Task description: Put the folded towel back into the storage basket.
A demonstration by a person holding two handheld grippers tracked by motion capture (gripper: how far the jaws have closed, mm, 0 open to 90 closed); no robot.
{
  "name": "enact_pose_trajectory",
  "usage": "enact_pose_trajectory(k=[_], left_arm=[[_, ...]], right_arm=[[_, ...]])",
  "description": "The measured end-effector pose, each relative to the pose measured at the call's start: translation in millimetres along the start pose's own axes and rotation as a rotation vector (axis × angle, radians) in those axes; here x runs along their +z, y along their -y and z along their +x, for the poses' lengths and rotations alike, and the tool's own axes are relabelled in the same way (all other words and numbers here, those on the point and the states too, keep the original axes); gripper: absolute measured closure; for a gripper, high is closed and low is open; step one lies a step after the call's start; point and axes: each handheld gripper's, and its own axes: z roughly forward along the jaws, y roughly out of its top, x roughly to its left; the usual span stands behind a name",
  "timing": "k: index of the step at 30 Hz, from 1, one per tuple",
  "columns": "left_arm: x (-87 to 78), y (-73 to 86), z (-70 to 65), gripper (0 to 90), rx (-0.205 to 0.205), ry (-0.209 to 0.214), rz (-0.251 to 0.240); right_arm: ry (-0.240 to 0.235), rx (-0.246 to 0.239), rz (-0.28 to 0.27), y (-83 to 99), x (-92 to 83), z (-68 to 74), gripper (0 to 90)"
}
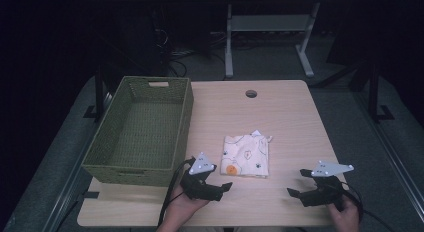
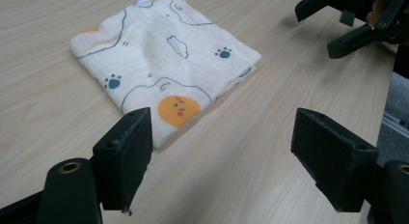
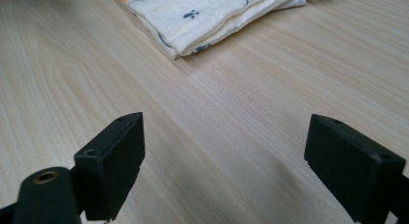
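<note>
Both black two-jaw grippers sit low in the high view, each held by a hand coming up from the bottom edge. At lower centre-left, the left gripper (image 1: 215, 182) has its jaws spread wide and holds nothing; its tips point toward the right, just below and left of a folded cream cloth printed with blue paw marks and an orange face (image 1: 246, 156). At lower right, the right gripper (image 1: 299, 183) is likewise spread wide and empty, its tips pointing left, apart from the cloth. That cloth lies flat near the middle of the pale wooden table (image 1: 290, 117). An open green woven basket with cut-out handles (image 1: 142, 129) stands along the table's left side, nothing visible inside it.

From the left gripper view, the left gripper (image 2: 222, 151) shows two black pads far apart at the bottom corners, clamping nothing. The cloth (image 2: 164, 72) lies in the upper left, its near corner close to the left pad but not between the pads. The right gripper (image 2: 337, 31) appears in the upper right, open above the table (image 2: 251, 151).

From the right gripper view, the right gripper (image 3: 226, 161) is wide and empty over bare table (image 3: 217, 113); the cloth (image 3: 212, 14) lies at the top edge, well ahead.
</note>
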Motion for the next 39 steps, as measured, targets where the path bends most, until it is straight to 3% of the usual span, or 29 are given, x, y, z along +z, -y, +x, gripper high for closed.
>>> enact_pose_trajectory(k=[12,21,33,39], left_arm=[[8.2,-21.6,0.5,23.2,0.024,0.011,0.036],[21.4,-41.8,2.6,23.3,0.068,0.002,0.083],[57.1,-67.0,9.3,23.5,0.117,-0.020,0.195],[70.8,-74.9,12.6,24.0,0.136,-0.038,0.229]], right_arm=[[0.001,0.004,0.000,1.1,-1.0,-0.9,13.7],[0.005,0.005,-0.001,1.1,-2.2,-1.9,13.8],[0.001,0.007,-0.003,0.8,-2.3,-2.2,13.8],[-0.002,0.001,-0.007,1.1,-2.8,-2.0,13.8]])
